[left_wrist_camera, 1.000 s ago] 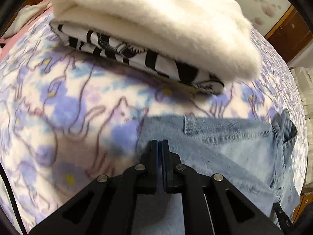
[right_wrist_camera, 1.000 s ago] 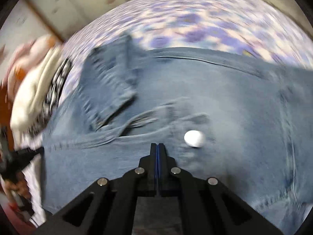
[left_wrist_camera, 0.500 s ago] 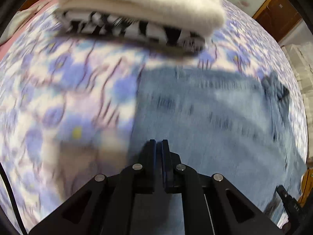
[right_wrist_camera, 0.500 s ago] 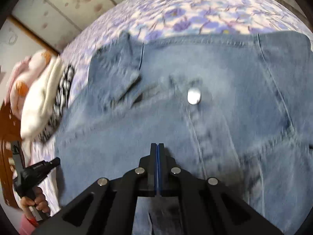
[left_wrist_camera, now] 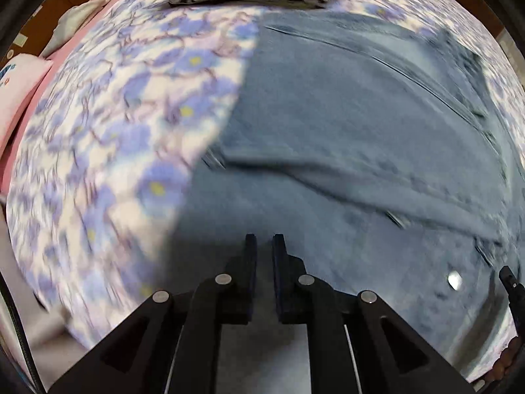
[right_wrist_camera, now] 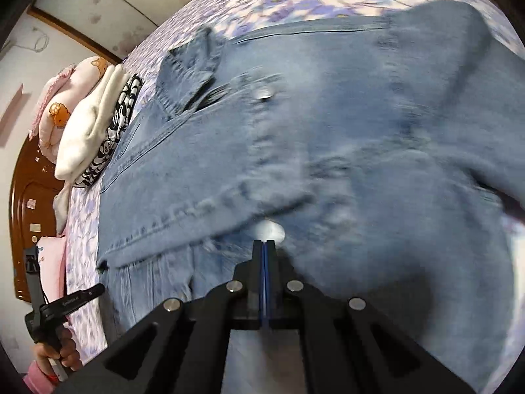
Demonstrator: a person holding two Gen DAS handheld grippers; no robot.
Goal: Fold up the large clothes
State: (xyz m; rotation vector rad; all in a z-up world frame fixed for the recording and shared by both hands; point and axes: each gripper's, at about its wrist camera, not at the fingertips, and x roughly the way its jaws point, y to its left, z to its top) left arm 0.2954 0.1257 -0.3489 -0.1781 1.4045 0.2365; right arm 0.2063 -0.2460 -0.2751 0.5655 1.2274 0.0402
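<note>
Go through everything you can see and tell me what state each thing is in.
Blue denim jacket: spread flat on the floral bedspread, collar partly flipped.
White fluffy garment: folded, stacked on a black-and-white patterned garment.
Left tongs: slightly open, have just been opening, empty.
Right tongs: shut, empty.

bed: purple-flowered sheet covers it | far left edge: pink pillow with bear print | beside pillow: folded white fleece on top of black-and-white patterned cloth | behind: dark wooden headboard | wall: pale panels, stained
</note>
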